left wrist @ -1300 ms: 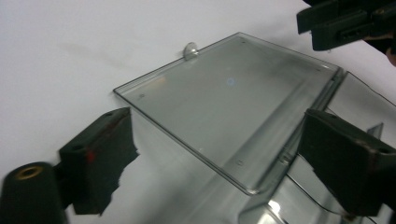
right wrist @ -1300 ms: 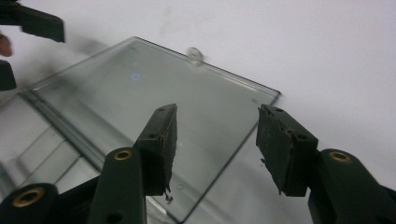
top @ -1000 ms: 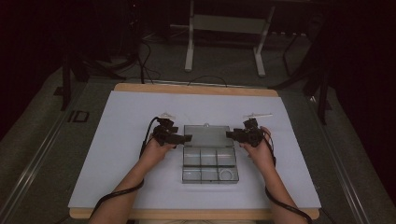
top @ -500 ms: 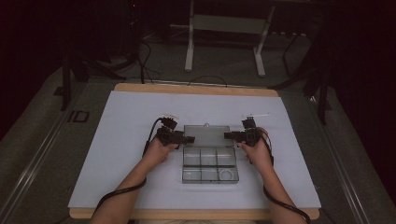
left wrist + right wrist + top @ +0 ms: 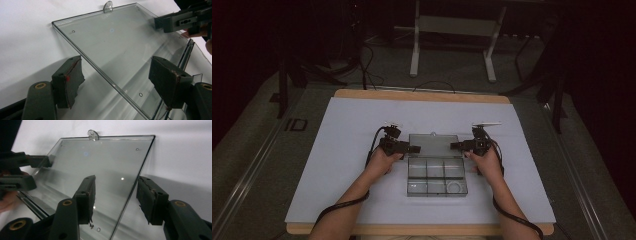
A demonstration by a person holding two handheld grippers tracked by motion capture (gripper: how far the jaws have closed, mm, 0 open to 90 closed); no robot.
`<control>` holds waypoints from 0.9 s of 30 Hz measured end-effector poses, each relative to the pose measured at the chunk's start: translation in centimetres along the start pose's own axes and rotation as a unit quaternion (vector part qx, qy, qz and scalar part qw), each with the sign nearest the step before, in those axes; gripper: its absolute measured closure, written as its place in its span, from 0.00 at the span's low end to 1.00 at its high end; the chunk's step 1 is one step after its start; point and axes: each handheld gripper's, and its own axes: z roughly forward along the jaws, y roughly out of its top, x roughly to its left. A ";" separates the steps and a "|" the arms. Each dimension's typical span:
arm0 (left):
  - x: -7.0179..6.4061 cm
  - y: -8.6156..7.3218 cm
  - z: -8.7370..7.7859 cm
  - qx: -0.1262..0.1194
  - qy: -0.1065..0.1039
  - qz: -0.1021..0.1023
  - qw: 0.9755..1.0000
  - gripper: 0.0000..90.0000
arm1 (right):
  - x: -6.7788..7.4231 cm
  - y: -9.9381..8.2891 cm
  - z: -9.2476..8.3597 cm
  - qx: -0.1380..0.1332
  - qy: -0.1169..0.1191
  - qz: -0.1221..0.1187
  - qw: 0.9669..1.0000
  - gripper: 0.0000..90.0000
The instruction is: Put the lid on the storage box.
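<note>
White paper covers the table [image 5: 342, 165], where a clear plastic box [image 5: 436, 176] lies mid-sheet, its lid [image 5: 117, 50] swung open. Light, stiff and slick, the lid is best pinched at its side edges. Left gripper [image 5: 117, 82] and right gripper [image 5: 115, 197] straddle those edges, jaws apart, having just narrowed and widened respectively.

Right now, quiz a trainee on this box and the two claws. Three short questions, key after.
1. True or false: the lid of the box lies open, flat on the table.
2. Which lid edge sits between the left claw's jaws? A near-side edge, B latch tab
3. Do the right claw's pads press on the lid?

Key: 1 true. 2 A. 3 no, both stand off its edge.
</note>
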 end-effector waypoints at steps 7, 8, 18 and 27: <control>-0.1 0.1 0.0 0.004 0.002 -0.004 1.000 0.32 | 0.3 0.0 0.4 0.009 0.007 0.015 1.000 0.52; -0.1 0.1 0.0 0.004 0.002 -0.002 1.000 0.32 | 0.5 0.0 0.3 0.008 0.002 0.009 1.000 0.52; -1.1 0.3 -0.4 -0.006 0.020 0.024 1.000 0.39 | 1.1 -0.4 -0.2 -0.030 -0.010 -0.039 0.999 0.52; -2.3 0.6 -1.1 -0.020 0.030 0.060 0.997 0.51 | 2.1 -0.5 -1.6 -0.061 -0.024 -0.087 0.994 0.60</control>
